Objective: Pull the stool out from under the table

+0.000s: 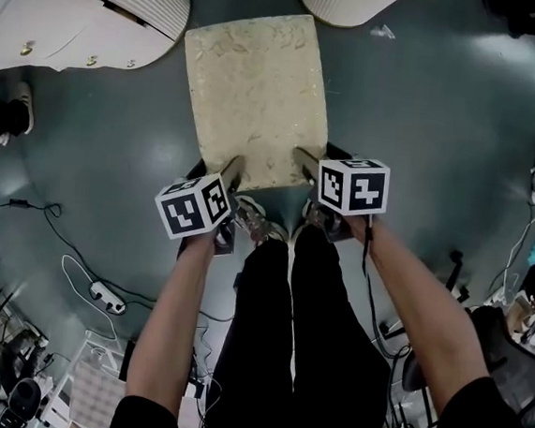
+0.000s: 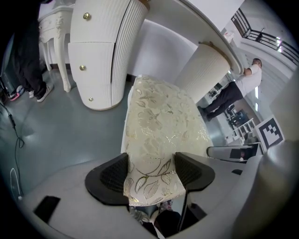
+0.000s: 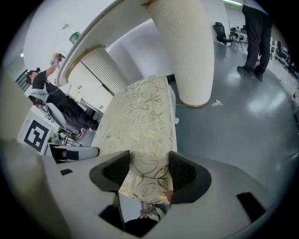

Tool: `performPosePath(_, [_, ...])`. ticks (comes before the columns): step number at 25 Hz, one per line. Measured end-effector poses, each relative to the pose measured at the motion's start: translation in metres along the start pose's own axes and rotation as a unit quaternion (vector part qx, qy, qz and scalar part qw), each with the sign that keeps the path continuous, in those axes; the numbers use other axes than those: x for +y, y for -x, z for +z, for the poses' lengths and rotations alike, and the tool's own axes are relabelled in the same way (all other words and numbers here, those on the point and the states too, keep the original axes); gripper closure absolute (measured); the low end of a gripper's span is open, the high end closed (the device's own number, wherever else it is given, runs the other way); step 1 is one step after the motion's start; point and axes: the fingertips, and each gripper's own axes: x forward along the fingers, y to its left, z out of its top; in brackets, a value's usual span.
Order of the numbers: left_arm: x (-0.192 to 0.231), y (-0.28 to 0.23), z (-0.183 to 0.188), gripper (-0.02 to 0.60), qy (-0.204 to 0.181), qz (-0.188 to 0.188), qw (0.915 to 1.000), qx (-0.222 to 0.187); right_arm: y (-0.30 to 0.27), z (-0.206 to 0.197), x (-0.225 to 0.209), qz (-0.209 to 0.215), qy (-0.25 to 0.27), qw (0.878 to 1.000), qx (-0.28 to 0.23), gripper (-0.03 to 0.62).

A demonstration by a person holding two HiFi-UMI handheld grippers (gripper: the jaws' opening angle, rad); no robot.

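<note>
Cream cloth with gold leaves covers the seat of the stool (image 1: 256, 90), and you hold it by its near edge. Your left gripper (image 2: 150, 173) is clamped on the near left corner, with its pads pressing the cloth from both sides. Your right gripper (image 3: 148, 172) is clamped the same way on the near right corner. The stool stands on the grey floor (image 1: 426, 130). Its far edge lies between the white ribbed legs of the table (image 1: 89, 12), and its near edge is right by your shoes (image 1: 262, 225).

Be careful from here. You grip only the soft edge, so the pads may slide off if you tug hard. If one hand pulls more than the other, the stool may turn and bump a table leg. If you lift as you pull, it may tip toward you. A power strip (image 1: 109, 296) lies on the floor beside you, so a step back could trip you.
</note>
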Motion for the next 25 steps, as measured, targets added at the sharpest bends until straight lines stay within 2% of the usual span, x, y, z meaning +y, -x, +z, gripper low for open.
performPosePath(12, [-0.024, 0.0, -0.052, 0.265, 0.001, 0.003, 1.0, 0.008, 0.02, -0.049, -0.022, 0.005, -0.007, 1.0, 0.004, 0.329])
performPosePath(16, [-0.028, -0.002, -0.06, 0.264, 0.002, 0.006, 1.0, -0.004, 0.023, -0.058, -0.027, 0.0, -0.009, 1.0, -0.01, 0.329])
performPosePath(25, [-0.041, 0.018, -0.126, 0.262, 0.009, 0.013, 0.9998, 0.014, 0.05, -0.12, -0.027, 0.001, -0.009, 1.0, 0.008, 0.329])
